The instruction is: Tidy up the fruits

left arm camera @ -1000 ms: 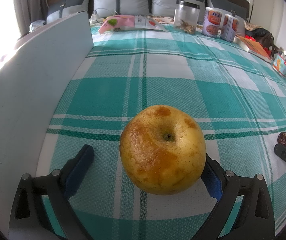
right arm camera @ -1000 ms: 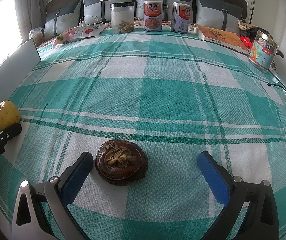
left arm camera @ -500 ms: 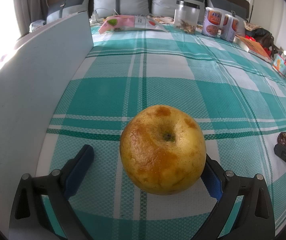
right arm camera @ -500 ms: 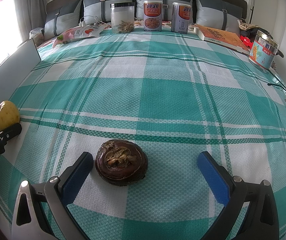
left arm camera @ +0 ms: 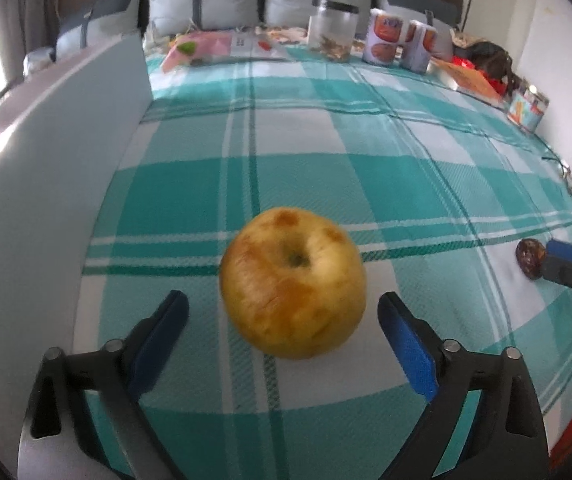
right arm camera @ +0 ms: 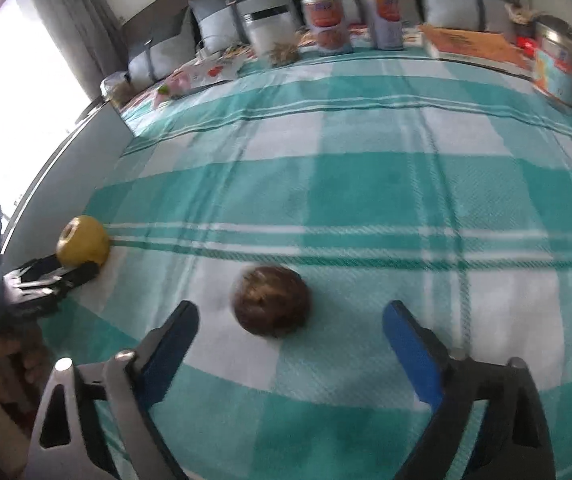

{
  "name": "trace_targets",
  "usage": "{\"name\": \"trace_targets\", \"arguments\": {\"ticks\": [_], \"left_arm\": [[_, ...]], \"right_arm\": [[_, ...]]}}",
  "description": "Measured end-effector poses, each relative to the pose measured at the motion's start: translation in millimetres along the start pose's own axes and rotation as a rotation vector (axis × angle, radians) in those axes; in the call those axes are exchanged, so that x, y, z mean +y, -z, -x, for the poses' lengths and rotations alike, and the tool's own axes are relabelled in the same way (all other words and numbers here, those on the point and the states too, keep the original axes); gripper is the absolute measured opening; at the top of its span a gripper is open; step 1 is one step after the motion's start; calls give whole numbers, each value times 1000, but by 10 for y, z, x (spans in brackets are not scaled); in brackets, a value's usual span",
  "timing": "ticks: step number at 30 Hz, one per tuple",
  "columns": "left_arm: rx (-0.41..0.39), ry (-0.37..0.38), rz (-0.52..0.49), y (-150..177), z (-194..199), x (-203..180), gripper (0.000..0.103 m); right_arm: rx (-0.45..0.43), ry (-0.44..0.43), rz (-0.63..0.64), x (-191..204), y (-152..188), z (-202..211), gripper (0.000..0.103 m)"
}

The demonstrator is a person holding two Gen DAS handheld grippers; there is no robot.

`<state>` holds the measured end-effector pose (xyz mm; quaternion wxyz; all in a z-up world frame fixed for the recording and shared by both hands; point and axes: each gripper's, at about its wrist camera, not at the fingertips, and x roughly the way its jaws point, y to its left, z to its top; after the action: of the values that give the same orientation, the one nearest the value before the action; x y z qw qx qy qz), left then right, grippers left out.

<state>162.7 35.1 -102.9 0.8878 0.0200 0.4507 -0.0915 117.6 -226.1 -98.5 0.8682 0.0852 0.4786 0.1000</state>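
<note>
**Both grippers started closing around their fruits, no contact yet**

Left side first. The left gripper [left arm camera: 281, 344] had just been closing; its jaws were narrower than a moment earlier, with the yellow apple [left arm camera: 293, 282] between them. A gap showed on both sides of the apple, so the pads were not pressing: released, not gripping yet. The apple sat on the green plaid bedspread [left arm camera: 326, 168], near edge, just beside the grey board [left arm camera: 45, 168] on the left. The view was blurred and tilted more than in the earlier frames; the gripper pointed steeply down at the fruit.

On the right, the right gripper [right arm camera: 290, 340] had also just been closing, less so. The dark brown fruit [right arm camera: 271, 301] lay between its jaws, nearer the left finger, clear of both pads: also released. The fruit sat on the bedspread near the front edge, well apart from the apple. This view was rolled and blurred, also aimed steeply down.

Judgement: pick-up of both fruits was beginning; nothing lifted, organizing barely started. The jars and cans [right arm camera: 328, 24] at the far end were untouched.
</note>
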Motion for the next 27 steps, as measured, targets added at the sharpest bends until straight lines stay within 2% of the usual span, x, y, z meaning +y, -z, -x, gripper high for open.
{"name": "trace_targets", "arguments": {"ticks": [1, 3, 4, 5, 6, 9, 10, 12, 14, 17, 19, 21, 23, 25, 27], "left_arm": [[5, 1, -5, -5, 0, -26, 67], [10, 8, 8, -8, 14, 9, 66], [20, 17, 35, -3, 49, 41, 66], [26, 29, 73, 0, 112, 86, 65], [23, 60, 130, -2, 232, 144, 65], [-27, 181, 237, -48, 761, 297, 65], [-61, 218, 264, -105, 1073, 384, 65], [-116, 249, 298, -223, 1547, 583, 66], [-168, 223, 320, -365, 1953, 866, 66], [-196, 133, 376, -507, 2237, 1389, 66], [-161, 48, 416, -550, 2191, 1784, 66], [-84, -31, 451, -552, 1929, 2142, 66], [16, -111, 494, -484, 1516, 2472, 66], [107, -139, 545, -374, 1146, 2706, 66], [184, -133, 589, -277, 825, 2874, 66]], "right_arm": [[18, 8, 26, 74, -57, -49, 87], [88, 55, 101, 240, -115, -223, 64], [99, 142, 159, 340, -125, -260, 45], [117, 194, 195, 412, -128, -277, 44], [139, 182, 183, 461, -139, -268, 44], [135, 101, 154, 627, -167, -133, 44], [128, 69, 154, 708, -198, -90, 44], [100, -35, 157, 1008, -348, 37, 44], [65, -113, 189, 1378, -531, 149, 44], [16, -254, 261, 2130, -826, 295, 44], [14, -344, 314, 2664, -970, 312, 44], [34, -401, 372, 3213, -1084, 208, 44], [49, -396, 420, 3574, -1145, 40, 44], [77, -351, 515, 3959, -1148, -239, 44], [118, -292, 615, 4226, -1094, -525, 44]]}}
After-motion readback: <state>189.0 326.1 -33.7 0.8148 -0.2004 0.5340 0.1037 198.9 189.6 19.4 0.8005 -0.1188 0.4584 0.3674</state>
